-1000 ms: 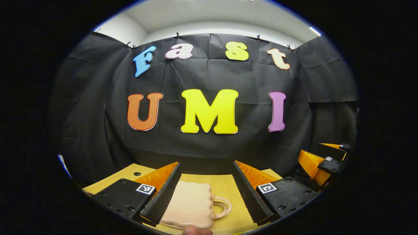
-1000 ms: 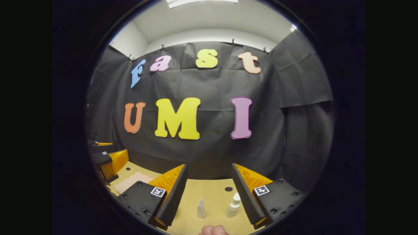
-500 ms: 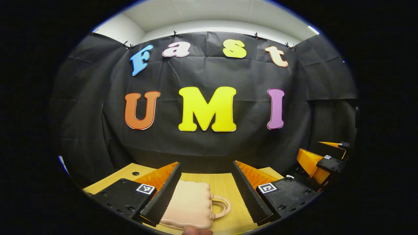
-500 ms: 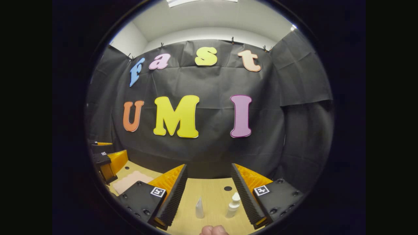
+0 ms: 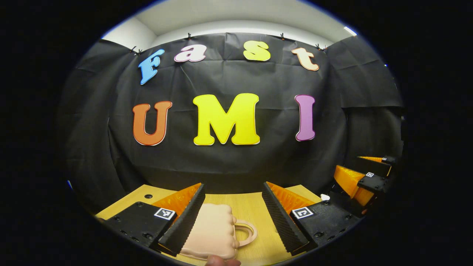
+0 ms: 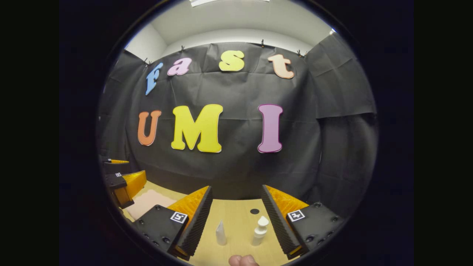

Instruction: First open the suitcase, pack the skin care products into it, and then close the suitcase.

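Overhead, white ceiling [image 6: 240,18]; wooden table [image 5: 251,207] below.

Black cloth [image 5: 229,162] is hanging clipped across the booth's back, a white wall [image 6: 236,38] is showing above it, and a wooden table [image 6: 240,214] is sitting below.

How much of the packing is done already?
Nothing yet. The little suitcase lies shut on the table, between the open left gripper. The tube and pump bottle stand unpacked before the open right gripper. Opening, packing, closing remain.
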Available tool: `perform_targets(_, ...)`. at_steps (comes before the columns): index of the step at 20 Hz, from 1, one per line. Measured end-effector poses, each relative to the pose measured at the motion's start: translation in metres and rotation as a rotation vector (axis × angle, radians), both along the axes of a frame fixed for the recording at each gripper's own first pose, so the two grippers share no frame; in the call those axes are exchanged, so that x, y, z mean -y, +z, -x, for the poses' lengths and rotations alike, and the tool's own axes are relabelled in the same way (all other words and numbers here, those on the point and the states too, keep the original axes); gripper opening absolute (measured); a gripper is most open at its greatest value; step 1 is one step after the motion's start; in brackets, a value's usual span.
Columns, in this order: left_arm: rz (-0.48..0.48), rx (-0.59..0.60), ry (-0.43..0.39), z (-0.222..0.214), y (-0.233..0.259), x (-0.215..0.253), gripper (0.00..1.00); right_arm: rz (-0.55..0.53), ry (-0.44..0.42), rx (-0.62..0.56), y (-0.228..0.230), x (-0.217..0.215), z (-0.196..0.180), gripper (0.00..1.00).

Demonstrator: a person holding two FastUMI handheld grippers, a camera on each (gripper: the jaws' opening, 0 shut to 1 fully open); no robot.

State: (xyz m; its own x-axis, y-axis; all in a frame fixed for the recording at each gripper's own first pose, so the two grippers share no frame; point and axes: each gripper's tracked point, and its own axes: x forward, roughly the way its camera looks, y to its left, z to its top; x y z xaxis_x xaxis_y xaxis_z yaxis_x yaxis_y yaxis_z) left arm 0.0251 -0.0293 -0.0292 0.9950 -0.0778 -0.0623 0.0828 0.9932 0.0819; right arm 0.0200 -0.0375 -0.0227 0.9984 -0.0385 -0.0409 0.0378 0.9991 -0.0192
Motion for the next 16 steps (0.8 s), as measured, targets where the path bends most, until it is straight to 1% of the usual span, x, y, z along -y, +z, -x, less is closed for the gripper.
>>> perform_targets(1,-0.038,-0.015,-0.031,-0.004,-0.007,0.006,0.98,0.001,-0.012,-0.007,-0.003,0.007,0.000,0.81)
perform_targets(3,-0.115,-0.058,-0.083,-0.005,-0.027,0.013,0.99,0.005,-0.045,-0.027,-0.010,0.024,0.002,0.79)
perform_targets(5,-0.200,-0.108,-0.150,-0.007,-0.049,0.022,0.99,0.004,-0.067,-0.041,-0.016,0.037,0.004,0.79)
perform_targets(8,-0.300,-0.181,-0.232,-0.004,-0.084,0.041,0.99,0.004,-0.108,-0.069,-0.029,0.062,0.011,0.79)
perform_targets(10,-0.394,-0.240,-0.255,-0.002,-0.113,0.046,0.98,0.019,-0.132,-0.098,-0.041,0.079,0.015,0.79)
perform_targets(12,-0.519,-0.336,-0.270,-0.009,-0.154,0.045,0.97,0.038,-0.158,-0.128,-0.052,0.098,0.022,0.79)
perform_targets(14,-0.658,-0.393,-0.282,-0.011,-0.184,0.041,0.96,0.044,-0.182,-0.145,-0.058,0.115,0.027,0.79)
perform_targets(15,-0.730,-0.406,-0.289,-0.012,-0.197,0.038,0.94,0.040,-0.194,-0.149,-0.061,0.122,0.029,0.79)
perform_targets(16,-0.779,-0.417,-0.300,-0.013,-0.209,0.039,0.94,0.033,-0.206,-0.152,-0.062,0.127,0.030,0.79)
